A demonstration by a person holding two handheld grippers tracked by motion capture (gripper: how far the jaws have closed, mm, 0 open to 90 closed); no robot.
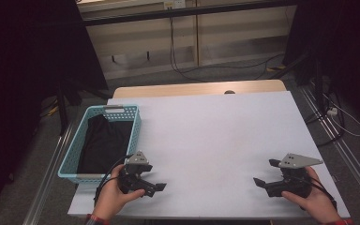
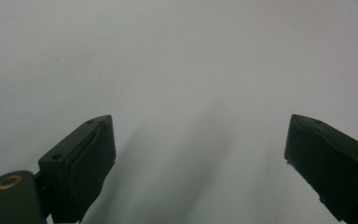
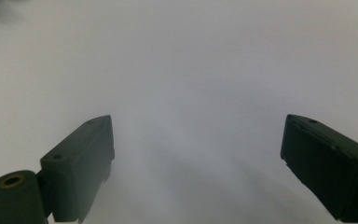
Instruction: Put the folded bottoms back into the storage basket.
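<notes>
Lying inside the light blue basket (image 1: 70, 152), a black cloth (image 1: 104, 145) is seen bunched along its floor; the basket is set at the left edge of the white table (image 1: 215, 136). Just beside the basket's near right corner, the left gripper (image 1: 153, 180) is held low over the table, jaws spread wide with nothing between them. Well apart from the basket, near the table's right edge, the right gripper (image 1: 266, 172) is held likewise, jaws parted and empty.
</notes>
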